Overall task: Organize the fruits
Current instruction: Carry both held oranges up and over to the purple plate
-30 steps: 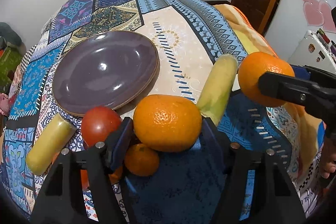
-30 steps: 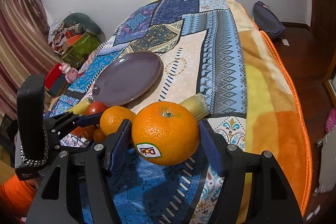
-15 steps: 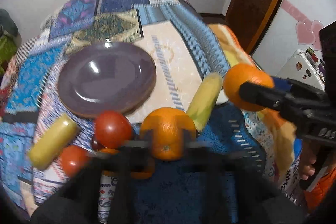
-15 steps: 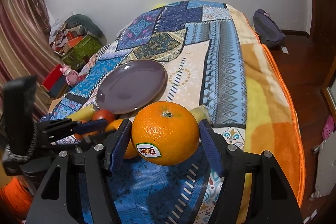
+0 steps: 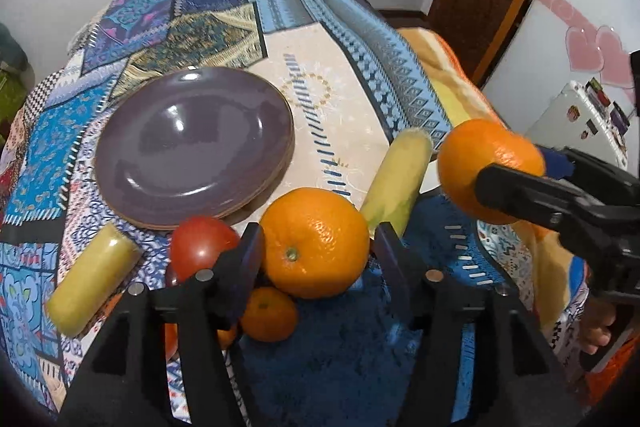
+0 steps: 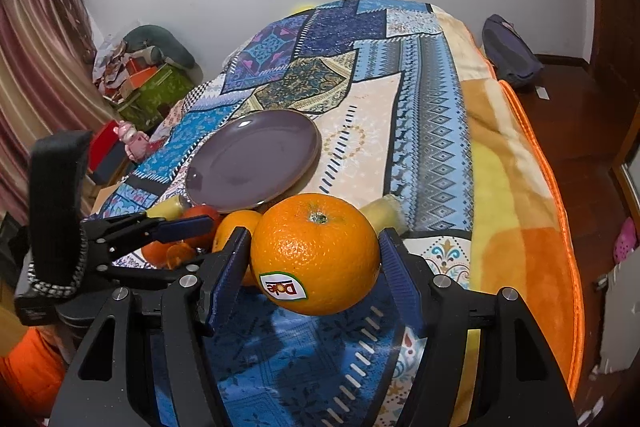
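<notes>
Oranges — one in each gripper, both above patchwork blanket [image 5: 352,39]; left gripper [image 5: 318,247] clamps plain orange [image 5: 316,243]; right gripper [image 6: 314,255] clamps stickered orange [image 6: 316,251]; purple plate [image 5: 192,151] bare, just beyond fruit pile; carry forward over rim, lower gently, part jaws only once fruit rests — round, likely rolls.

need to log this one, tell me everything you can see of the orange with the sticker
The orange is large, round, glossy and pebbled, green stem scar on top. A white, green-edged Dole sticker sits low on its front, upside down. It is held off the blanket between the blue-padded fingers of the right gripper, which press on both sides.
</notes>
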The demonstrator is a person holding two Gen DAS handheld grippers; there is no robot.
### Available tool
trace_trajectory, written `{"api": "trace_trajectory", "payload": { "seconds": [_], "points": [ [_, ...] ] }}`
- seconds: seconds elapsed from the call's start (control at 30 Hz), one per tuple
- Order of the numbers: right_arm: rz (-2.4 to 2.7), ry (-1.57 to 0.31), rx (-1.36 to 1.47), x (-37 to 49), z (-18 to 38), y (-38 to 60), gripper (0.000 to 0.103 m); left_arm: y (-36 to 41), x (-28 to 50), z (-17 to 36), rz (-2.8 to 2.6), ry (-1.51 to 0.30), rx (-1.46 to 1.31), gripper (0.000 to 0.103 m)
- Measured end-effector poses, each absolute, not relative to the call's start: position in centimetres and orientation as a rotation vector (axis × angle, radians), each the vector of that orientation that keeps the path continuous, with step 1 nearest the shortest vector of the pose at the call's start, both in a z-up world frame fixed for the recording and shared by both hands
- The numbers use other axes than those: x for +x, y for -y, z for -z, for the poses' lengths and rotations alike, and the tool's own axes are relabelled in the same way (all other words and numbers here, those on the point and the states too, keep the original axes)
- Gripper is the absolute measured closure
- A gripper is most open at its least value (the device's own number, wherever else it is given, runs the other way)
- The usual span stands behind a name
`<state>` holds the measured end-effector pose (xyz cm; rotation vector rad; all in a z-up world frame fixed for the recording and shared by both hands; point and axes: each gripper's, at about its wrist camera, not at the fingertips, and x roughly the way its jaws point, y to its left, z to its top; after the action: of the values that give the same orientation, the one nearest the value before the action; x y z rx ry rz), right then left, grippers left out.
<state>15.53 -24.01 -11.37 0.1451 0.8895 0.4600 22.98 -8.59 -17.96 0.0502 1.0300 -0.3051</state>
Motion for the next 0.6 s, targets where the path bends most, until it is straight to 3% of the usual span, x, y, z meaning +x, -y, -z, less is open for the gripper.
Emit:
{"api": "trace_trajectory", "payload": {
  "seconds": [0.37, 0.6],
  "points": [
    [-0.459, -0.907, 0.166, 16.1, 12.3, 24.7, 0.041, 9.6, 24.6, 19.2, 0.278, -1.025, 0.136, 0.034],
    [-0.462, -0.911, 0.172, 16.1, 12.5, 24.8, 0.040, 9.9, 25.4, 19.8, 0.251, -1.022, 0.178, 0.037]
  ]
}}
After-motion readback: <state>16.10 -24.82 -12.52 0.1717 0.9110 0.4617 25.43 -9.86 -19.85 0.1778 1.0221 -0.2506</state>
